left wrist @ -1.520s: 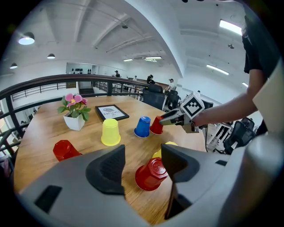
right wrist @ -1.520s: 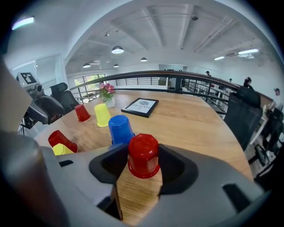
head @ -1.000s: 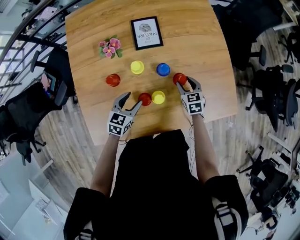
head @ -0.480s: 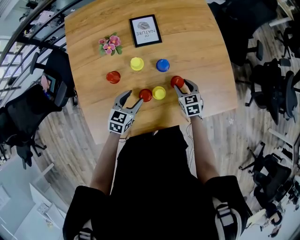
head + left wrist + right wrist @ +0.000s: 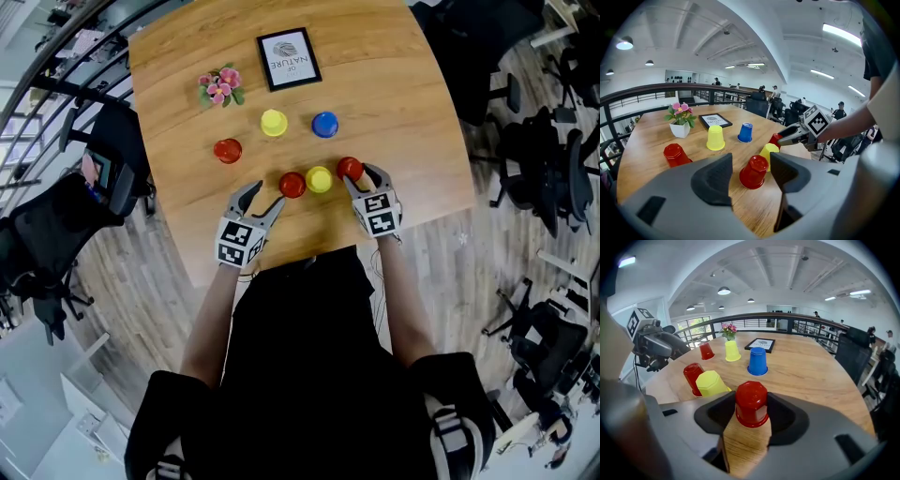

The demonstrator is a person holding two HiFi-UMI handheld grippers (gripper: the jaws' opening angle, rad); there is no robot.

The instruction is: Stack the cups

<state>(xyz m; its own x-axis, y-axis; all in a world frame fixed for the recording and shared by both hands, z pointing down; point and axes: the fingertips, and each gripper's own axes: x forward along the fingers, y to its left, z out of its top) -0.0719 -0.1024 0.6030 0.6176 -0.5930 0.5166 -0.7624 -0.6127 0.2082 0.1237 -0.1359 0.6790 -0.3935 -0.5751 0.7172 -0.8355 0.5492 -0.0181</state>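
here right tongs (image 5: 364, 177) clench upside-down red cup (image 5: 751, 401), axis upright; left tongs (image 5: 264, 199) released, empty

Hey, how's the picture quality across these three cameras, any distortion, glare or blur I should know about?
Head view: strong fisheye, the table edges bow, light even, nothing blurred. Left gripper view: dark round vignette, ceiling strip light blown out. Right gripper view: same vignette, red cup between the jaws sharp, lamp glaring.
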